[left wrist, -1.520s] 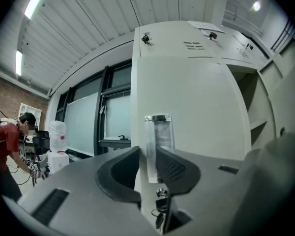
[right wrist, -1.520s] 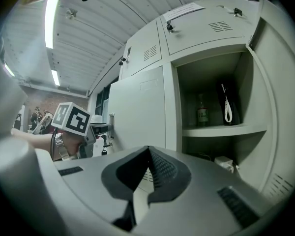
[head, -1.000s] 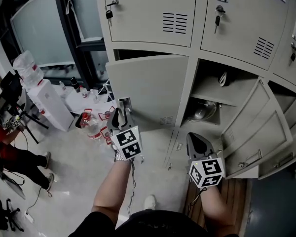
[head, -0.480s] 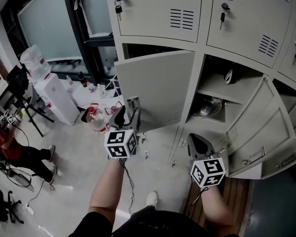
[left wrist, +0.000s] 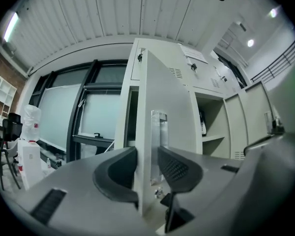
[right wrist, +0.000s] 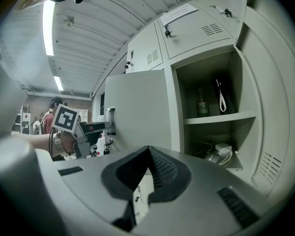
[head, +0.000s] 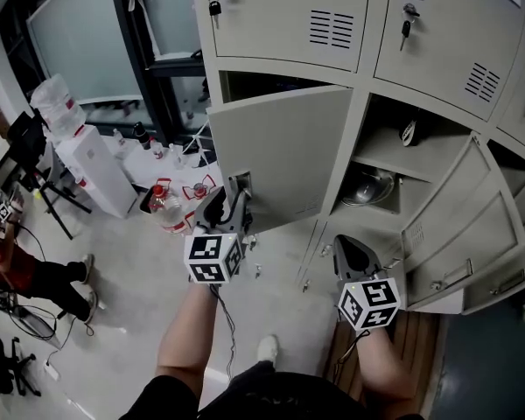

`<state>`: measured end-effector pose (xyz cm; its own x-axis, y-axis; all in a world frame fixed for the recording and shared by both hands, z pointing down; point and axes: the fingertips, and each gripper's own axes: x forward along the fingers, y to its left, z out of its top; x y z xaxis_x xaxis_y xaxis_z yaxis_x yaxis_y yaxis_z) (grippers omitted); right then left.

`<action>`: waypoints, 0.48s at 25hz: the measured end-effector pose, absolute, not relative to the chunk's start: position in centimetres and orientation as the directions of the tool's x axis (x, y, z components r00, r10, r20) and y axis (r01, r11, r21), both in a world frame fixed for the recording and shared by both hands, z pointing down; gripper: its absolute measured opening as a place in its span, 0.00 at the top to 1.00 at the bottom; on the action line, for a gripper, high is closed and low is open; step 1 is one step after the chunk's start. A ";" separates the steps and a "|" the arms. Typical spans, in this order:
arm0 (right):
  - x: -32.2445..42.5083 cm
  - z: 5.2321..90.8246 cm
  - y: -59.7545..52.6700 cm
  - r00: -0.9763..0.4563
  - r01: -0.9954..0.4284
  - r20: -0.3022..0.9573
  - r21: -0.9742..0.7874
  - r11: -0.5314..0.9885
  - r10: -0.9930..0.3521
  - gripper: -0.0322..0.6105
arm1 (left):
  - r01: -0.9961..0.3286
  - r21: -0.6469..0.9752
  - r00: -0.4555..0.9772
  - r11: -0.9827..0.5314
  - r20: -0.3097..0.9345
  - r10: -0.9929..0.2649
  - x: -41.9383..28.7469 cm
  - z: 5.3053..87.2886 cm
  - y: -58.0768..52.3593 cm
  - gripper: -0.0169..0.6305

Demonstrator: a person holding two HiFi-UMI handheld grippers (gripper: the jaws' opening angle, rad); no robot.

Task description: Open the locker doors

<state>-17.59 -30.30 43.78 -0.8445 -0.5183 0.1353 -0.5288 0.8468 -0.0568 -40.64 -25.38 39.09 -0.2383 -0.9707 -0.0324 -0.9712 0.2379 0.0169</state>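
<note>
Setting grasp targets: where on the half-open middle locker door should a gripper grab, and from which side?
Grip the door at its free edge beside the latch handle, coming level and edge-on from the front, one jaw on each face. The door is a thin panel standing ajar, that edge toward you. The left gripper sits so; its jaws have just been closing, the edge between them.

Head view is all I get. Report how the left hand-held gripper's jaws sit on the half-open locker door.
Observer: The left hand-held gripper straddles the locker door at its free edge, by the clear pull. Its jaws have just been closing, and both pads look pressed on the door.
Operator: Now report the right one.
Observer: The right hand-held gripper is shut on nothing and points toward the open compartment.
</note>
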 end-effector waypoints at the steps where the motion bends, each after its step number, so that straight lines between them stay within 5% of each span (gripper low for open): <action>1: -17.5 43.8 -30.1 -0.845 -0.528 0.137 -0.058 0.847 -0.517 0.95 | -0.972 0.006 -0.233 0.233 -0.028 -0.972 -40.3 39.1 -25.2 0.76; 12: -15.4 42.7 -26.7 -0.855 -0.512 0.123 -0.041 0.858 -0.505 0.95 | -0.984 -0.030 -0.175 0.175 0.011 -0.984 -35.4 39.3 -22.2 0.76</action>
<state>-15.39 -26.67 42.74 -0.8546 -0.5045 0.1230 -0.5124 0.8578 -0.0414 -35.42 -22.21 39.30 -0.1752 -0.9845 0.0112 -0.9842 0.1748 -0.0301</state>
